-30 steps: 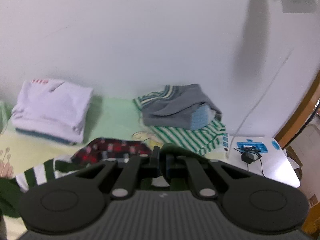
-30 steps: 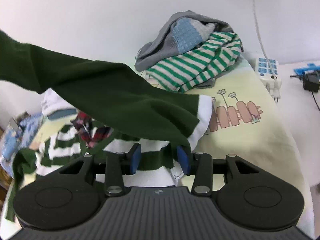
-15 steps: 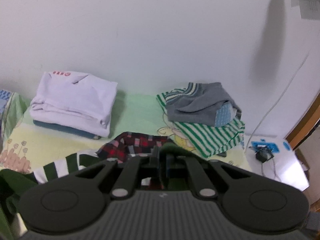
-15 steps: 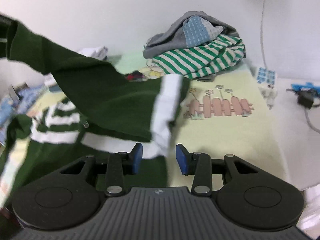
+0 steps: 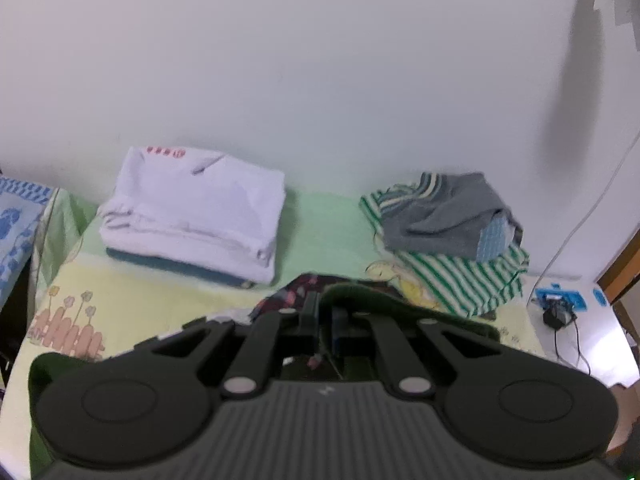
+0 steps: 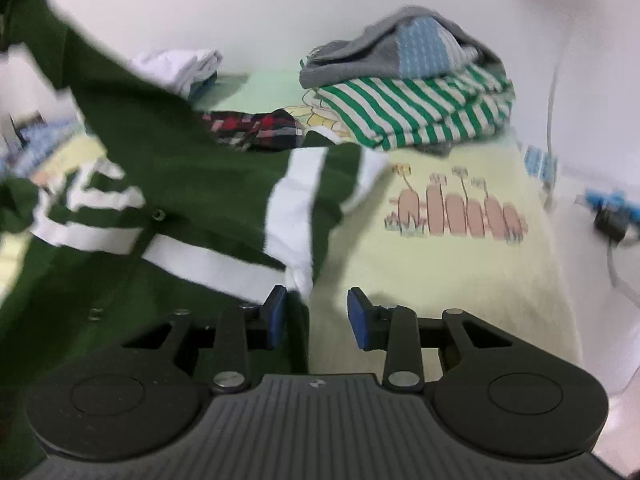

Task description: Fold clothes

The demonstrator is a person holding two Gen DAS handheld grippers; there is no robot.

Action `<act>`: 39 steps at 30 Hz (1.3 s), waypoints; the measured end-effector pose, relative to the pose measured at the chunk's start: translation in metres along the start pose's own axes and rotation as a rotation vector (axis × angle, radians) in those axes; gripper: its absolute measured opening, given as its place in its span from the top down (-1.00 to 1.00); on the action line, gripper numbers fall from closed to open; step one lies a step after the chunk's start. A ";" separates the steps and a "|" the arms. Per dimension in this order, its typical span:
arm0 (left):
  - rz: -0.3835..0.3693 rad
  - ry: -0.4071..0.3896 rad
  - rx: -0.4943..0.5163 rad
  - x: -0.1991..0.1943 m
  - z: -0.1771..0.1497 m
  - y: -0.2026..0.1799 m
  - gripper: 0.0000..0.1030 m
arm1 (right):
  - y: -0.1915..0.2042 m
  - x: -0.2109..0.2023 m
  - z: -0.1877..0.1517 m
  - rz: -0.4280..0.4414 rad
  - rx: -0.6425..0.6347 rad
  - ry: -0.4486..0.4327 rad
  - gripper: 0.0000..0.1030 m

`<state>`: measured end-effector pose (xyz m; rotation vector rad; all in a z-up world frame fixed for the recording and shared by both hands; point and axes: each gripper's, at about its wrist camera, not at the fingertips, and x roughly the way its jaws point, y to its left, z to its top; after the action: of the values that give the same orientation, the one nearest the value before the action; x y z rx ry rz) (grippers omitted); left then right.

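Dark green white-striped knit cardigan (image 6: 192,200) lies rumpled over the pale yellow bedsheet (image 6: 460,280)'s near left part, soft and floppy, best taken at hems or cuffs. Left gripper (image 5: 325,320) pinches a green fold; right gripper (image 6: 316,316)'s half-open jaws are closing at the white cuff edge, gripping nothing.

My left gripper (image 5: 325,320) is clamped on a fold of dark green cloth (image 5: 372,296). Beyond it on the bedsheet (image 5: 320,232), a folded white stack (image 5: 196,208) sits left and a grey-and-striped pile (image 5: 448,236) right, well apart.
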<state>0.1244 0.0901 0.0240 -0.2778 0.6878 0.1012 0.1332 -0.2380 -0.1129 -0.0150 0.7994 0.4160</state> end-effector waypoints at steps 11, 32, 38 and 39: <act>-0.060 0.050 0.048 0.014 0.003 0.023 0.93 | 0.000 -0.090 -0.086 0.042 0.186 0.186 0.30; -0.115 0.121 0.095 0.046 0.016 0.050 0.93 | 0.064 -0.145 -0.170 -0.240 0.405 0.172 0.80; -0.135 0.106 0.093 0.036 0.021 0.055 0.93 | 0.070 -0.156 -0.165 -0.263 0.441 0.109 0.89; -0.137 0.101 0.090 0.033 0.022 0.057 0.93 | 0.074 -0.160 -0.161 -0.261 0.426 0.091 0.90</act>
<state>0.1526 0.1507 0.0068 -0.2440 0.7693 -0.0748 -0.1049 -0.2543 -0.1037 0.2574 0.9494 -0.0068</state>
